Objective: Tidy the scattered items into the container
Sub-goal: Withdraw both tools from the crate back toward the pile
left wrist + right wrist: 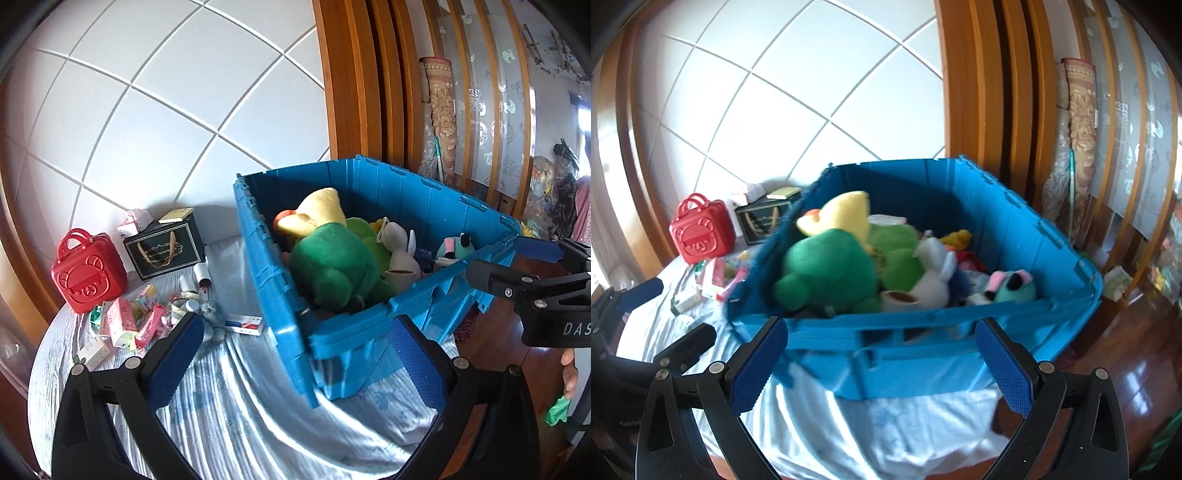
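Both hand-held grippers, left (295,354) and right (881,363), gape wide, empty; blue plastic crate (1052,236) of plush toys (827,269) just ahead.

- blue plastic crate (388,192)
- green plush toy (332,266), yellow plush duck (317,214), white plush rabbit (400,251)
- red case (86,273) with embossed bear face
- black gift box (164,249), gold lettering
- pale blue striped bedsheet (240,406)
- white-tiled wall (166,92)
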`<action>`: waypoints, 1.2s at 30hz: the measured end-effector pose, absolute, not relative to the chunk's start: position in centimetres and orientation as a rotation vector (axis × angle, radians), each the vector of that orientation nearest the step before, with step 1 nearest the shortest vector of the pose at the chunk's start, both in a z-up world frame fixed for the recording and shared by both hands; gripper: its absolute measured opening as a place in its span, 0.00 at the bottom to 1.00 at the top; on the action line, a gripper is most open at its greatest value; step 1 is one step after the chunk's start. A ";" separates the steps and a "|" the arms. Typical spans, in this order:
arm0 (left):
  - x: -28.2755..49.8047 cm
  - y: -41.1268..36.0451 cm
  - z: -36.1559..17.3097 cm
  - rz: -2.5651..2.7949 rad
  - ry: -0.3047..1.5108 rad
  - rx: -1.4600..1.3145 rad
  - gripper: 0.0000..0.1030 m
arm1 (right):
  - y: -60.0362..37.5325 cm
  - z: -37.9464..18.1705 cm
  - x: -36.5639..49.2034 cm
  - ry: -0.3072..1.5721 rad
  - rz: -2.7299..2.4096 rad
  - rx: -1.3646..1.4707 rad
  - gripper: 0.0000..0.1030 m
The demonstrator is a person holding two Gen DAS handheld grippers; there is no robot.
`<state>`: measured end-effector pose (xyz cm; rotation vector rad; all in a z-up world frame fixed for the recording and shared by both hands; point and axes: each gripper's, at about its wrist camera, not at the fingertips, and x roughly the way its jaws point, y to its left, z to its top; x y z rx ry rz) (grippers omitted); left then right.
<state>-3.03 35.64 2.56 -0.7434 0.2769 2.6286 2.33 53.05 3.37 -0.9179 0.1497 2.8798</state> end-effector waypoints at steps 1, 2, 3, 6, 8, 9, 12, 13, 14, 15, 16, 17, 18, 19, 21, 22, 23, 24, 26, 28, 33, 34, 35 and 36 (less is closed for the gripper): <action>-2.7 34.4 2.6 2.629 0.269 -0.738 1.00 | 52.0 3.5 2.5 0.139 2.883 -0.917 1.00; -2.4 33.2 2.6 2.632 0.263 -0.734 1.00 | 50.5 3.7 2.9 0.126 2.889 -0.910 1.00; -2.1 32.0 2.6 2.636 0.260 -0.732 1.00 | 49.3 3.7 3.1 0.121 2.895 -0.905 1.00; -1.2 28.0 2.3 2.645 0.247 -0.741 1.00 | 45.2 3.7 3.7 0.125 2.914 -0.905 1.00; -0.6 25.0 2.0 2.657 0.230 -0.750 1.00 | 42.4 3.5 4.0 0.108 2.926 -0.916 1.00; -0.3 23.7 1.8 2.664 0.225 -0.756 1.00 | 41.2 3.4 4.1 0.102 2.934 -0.921 1.00; 0.3 19.8 1.2 2.684 0.214 -0.783 1.00 | 37.2 2.6 4.3 0.101 2.964 -0.945 1.00; 0.5 18.6 1.0 2.691 0.205 -0.792 1.00 | 36.1 2.3 4.3 0.098 2.973 -0.953 1.00; 0.5 17.5 0.8 2.698 0.193 -0.803 1.00 | 35.1 2.0 4.3 0.093 2.980 -0.966 1.00; 0.5 16.4 0.5 2.704 0.181 -0.818 1.00 | 33.8 1.8 4.0 0.083 2.986 -0.989 1.00; 0.4 15.4 0.3 2.712 0.169 -0.835 1.00 | 32.9 1.6 3.7 0.072 2.991 -1.009 1.00; 0.3 14.4 0.1 2.720 0.159 -0.849 1.00 | 32.1 1.4 3.3 0.062 2.993 -1.024 1.00; 0.2 13.4 0.0 2.731 0.145 -0.858 1.00 | 31.1 1.2 2.8 0.046 2.999 -1.040 1.00; 0.1 12.3 -0.2 2.745 0.124 -0.864 1.00 | 30.4 1.1 2.4 0.035 3.005 -1.050 1.00; -0.4 10.4 -0.6 2.777 0.075 -0.875 1.00 | 28.8 0.8 1.3 0.005 3.026 -1.072 1.00; -0.8 9.5 -1.0 2.796 0.048 -0.886 1.00 | 28.4 0.6 0.7 -0.005 3.035 -1.079 1.00; -1.2 8.6 -1.3 2.822 0.024 -0.897 1.00 | 27.7 0.3 -0.2 -0.020 3.048 -1.094 1.00; -1.8 7.7 -1.7 2.853 0.005 -0.908 1.00 | 27.3 0.0 -1.1 -0.026 3.057 -1.109 1.00; -2.9 6.0 -2.3 2.910 -0.020 -0.925 1.00 | 26.7 -0.7 -2.8 -0.022 3.070 -1.137 1.00; -4.3 4.4 -3.0 2.960 -0.040 -0.957 1.00 | 26.1 -1.7 -5.4 -0.006 3.081 -1.184 1.00; -9.2 1.4 -5.2 3.027 -0.060 -1.103 1.00 | 25.1 -4.5 -11.4 0.001 3.079 -1.308 1.00; -10.1 0.9 -5.6 3.031 -0.065 -1.136 1.00 | 25.0 -5.1 -12.7 0.004 3.076 -1.336 1.00; -11.0 0.5 -6.0 3.035 -0.068 -1.164 1.00 | 25.0 -5.6 -13.9 0.010 3.072 -1.358 1.00; -11.8 0.1 -6.5 3.042 -0.068 -1.191 1.00 | 25.0 -6.1 -15.2 0.013 3.068 -1.377 1.00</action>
